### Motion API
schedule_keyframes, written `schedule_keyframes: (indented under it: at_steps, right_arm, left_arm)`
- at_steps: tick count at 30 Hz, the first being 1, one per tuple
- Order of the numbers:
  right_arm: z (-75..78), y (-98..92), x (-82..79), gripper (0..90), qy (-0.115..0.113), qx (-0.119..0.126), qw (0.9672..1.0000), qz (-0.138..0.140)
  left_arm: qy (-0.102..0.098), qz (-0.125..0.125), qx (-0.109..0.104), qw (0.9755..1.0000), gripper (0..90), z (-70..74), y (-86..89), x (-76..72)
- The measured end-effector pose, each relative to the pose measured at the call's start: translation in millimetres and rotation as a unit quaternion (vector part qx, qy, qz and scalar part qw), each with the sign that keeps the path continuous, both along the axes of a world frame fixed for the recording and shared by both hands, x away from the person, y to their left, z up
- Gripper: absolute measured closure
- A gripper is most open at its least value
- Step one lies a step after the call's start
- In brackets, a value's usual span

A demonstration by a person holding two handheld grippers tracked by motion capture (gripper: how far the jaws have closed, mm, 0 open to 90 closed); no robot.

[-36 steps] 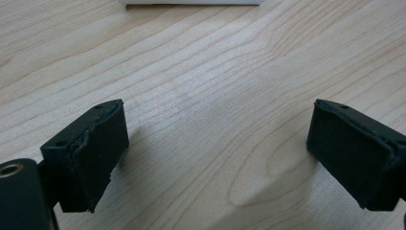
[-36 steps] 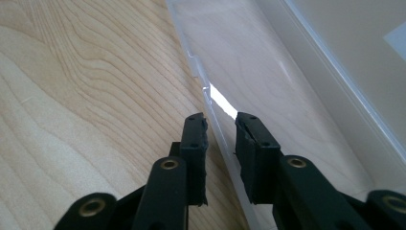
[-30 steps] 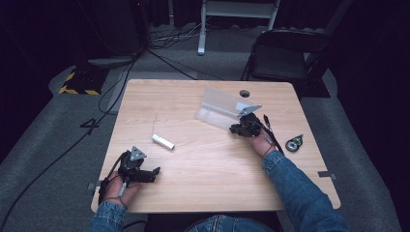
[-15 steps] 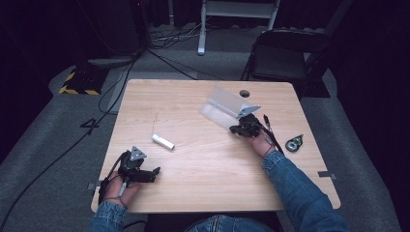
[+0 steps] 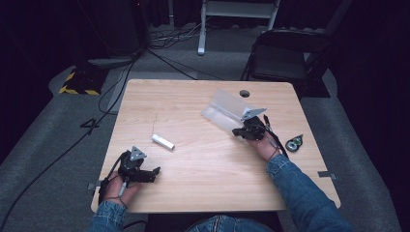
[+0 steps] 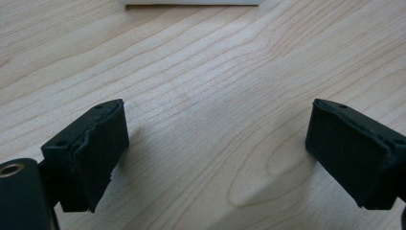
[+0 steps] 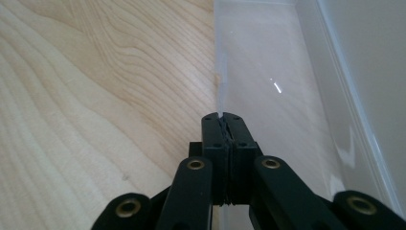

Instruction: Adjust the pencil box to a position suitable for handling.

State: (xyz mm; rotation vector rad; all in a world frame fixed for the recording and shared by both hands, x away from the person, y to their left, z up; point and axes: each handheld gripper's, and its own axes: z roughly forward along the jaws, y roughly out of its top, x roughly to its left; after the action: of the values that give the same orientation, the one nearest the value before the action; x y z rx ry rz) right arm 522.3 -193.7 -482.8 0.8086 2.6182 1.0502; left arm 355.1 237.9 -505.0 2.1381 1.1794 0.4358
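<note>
Your right gripper (image 7: 223, 116) has its jaws pressed together on the thin front edge of a clear plastic box (image 7: 282, 105); in the right gripper view the edge runs straight up from between the pads, with the box's floor and far wall to the right of it and bare wood to the left. From above, your right gripper (image 5: 240, 131) sits on the right half of the table (image 5: 193, 101), and the clear plastic box (image 5: 226, 108) lies just beyond it toward the far edge, one side raised off the wood. Your right hand (image 5: 263, 145) comes in behind the gripper, in a denim sleeve (image 5: 302, 193). Your left gripper (image 6: 215, 143) has its jaws spread wide, holding nothing, low over bare wood. In the high view your left gripper (image 5: 150, 172) rests near the front left corner of the table, in your left hand (image 5: 118, 186). A small white cylinder (image 5: 163, 141) lies between the two grippers, nearer the left one and apart from both. A small round black and green object (image 5: 293, 143) lies near the table's right edge, just beside your right wrist. Past the table's far side stand a folding chair (image 5: 285, 55) and loose cables (image 5: 169, 38) on the grey floor.
</note>
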Motion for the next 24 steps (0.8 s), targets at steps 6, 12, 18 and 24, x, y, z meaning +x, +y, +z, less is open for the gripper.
schedule_keyframes:
  at_steps: [6,12,18,24]
  right_arm:
    - [0.6,0.0,-19.1,88.9,0.001,-0.001,0.9997,0.026]
    - [0.4,0.4,-45.7,88.7,-0.006,-0.007,0.9981,0.061]
    - [0.4,-1.4,-69.8,88.4,-0.007,-0.011,0.996,0.089]
    - [-0.6,-0.7,-94.7,88.4,-0.008,-0.015,0.9933,0.114]
  left_arm:
    - [0.0,0.0,0.001,1.0,7.9,0.0,-0.1,-0.1]
    - [0.001,0.001,0.0,1.0,7.9,-0.1,-0.4,-0.3]
    - [0.001,0.01,-0.001,1.0,7.8,-0.3,-1.3,-1.5]
    - [0.001,0.011,0.0,0.9999,7.8,-0.2,-1.4,-1.8]
